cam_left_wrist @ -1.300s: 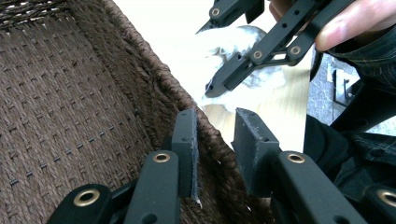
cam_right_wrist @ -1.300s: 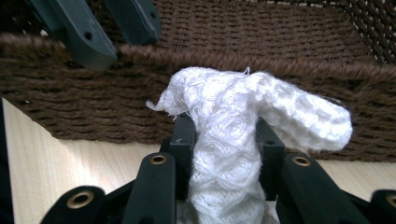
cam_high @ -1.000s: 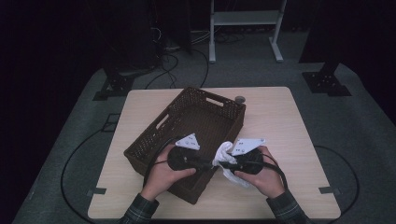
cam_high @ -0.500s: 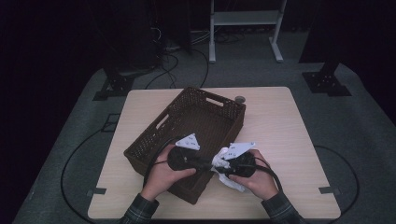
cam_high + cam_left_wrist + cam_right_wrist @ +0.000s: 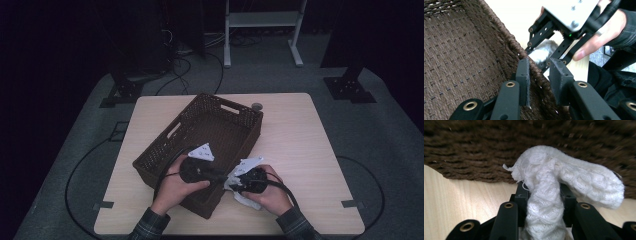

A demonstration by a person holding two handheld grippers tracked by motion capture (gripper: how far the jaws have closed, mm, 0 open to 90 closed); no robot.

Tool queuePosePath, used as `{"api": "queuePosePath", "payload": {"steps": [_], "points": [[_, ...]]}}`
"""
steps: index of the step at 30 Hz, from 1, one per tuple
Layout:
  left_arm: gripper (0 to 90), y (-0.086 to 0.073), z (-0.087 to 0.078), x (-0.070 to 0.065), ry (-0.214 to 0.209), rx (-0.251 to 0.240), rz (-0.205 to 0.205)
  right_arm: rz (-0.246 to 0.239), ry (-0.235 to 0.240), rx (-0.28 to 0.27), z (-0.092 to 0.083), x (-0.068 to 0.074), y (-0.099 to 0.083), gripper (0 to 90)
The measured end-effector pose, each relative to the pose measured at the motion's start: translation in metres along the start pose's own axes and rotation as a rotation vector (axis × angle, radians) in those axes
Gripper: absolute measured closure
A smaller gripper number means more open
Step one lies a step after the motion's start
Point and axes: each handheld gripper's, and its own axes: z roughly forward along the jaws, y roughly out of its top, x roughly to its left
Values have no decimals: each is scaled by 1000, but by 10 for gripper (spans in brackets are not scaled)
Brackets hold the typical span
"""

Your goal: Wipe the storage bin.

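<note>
Dark grey carpet floor (image 5: 380, 135) surrounds my pale wooden table (image 5: 295, 135). On it sits the dark brown woven basket (image 5: 220, 125); my left gripper (image 5: 539, 81) clamps its rim at five o'clock. Beside it, my right gripper (image 5: 543, 195) pinches the white knitted cloth (image 5: 564, 177).

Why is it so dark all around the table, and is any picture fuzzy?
In the high view, light falls on the pale wooden table while the room behind sinks into near black. In the right gripper view, the dark brown woven basket smears softly, but the white knitted cloth looks sharp. In the left gripper view, the right gripper looks slightly soft.
</note>
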Motion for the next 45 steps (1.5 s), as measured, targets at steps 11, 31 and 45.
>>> {"api": "queuePosePath", "payload": {"steps": [11,31,45], "points": [[635,-4,-18,-7,0,-7,18,5,6,14,4,-2,-4,670],[685,-18,-16,-15,-38,6,-10,11,-2,21,4,-4,-5,669],[667,4,8,-2,-28,-18,-18,58,-60,6,-13,-27,-15,669]]}}
